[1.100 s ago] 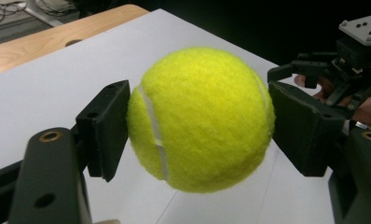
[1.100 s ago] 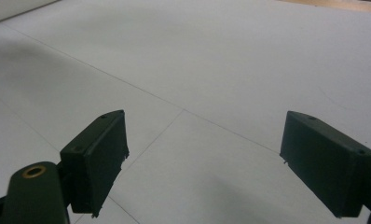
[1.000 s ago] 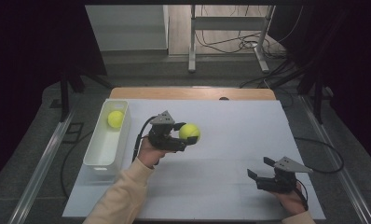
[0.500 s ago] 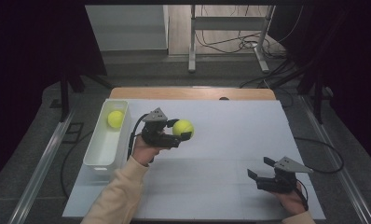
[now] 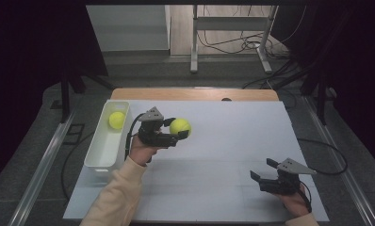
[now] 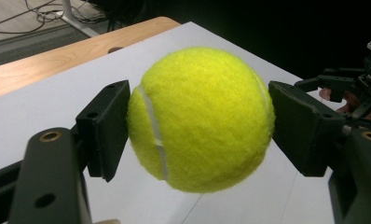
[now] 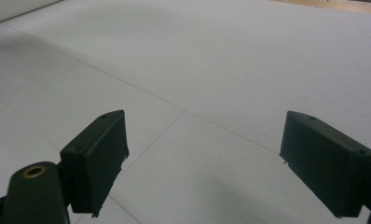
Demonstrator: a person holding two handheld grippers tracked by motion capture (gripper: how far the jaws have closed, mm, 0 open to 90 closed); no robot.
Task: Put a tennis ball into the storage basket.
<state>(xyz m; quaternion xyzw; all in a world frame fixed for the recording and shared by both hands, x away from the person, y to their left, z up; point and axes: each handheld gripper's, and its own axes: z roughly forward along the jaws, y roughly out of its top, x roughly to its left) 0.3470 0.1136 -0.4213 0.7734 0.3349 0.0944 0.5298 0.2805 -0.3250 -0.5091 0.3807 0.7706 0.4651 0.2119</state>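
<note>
Yellow tennis ball (image 6: 200, 119) sits clamped in the left tool (image 5: 176, 133); right tool (image 5: 262, 170) gapes empty.

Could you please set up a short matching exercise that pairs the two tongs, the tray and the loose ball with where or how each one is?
Things:
1. left tongs
2. right tongs
3. white rectangular plastic tray
4. yellow-green felt tennis ball inside the tray

States:
A. open above the white table sheet
B. at the table's left edge
C. shut on a second yellow-green tennis ball
D. at the tray's far end

Pairs: 1-C, 2-A, 3-B, 4-D
</note>
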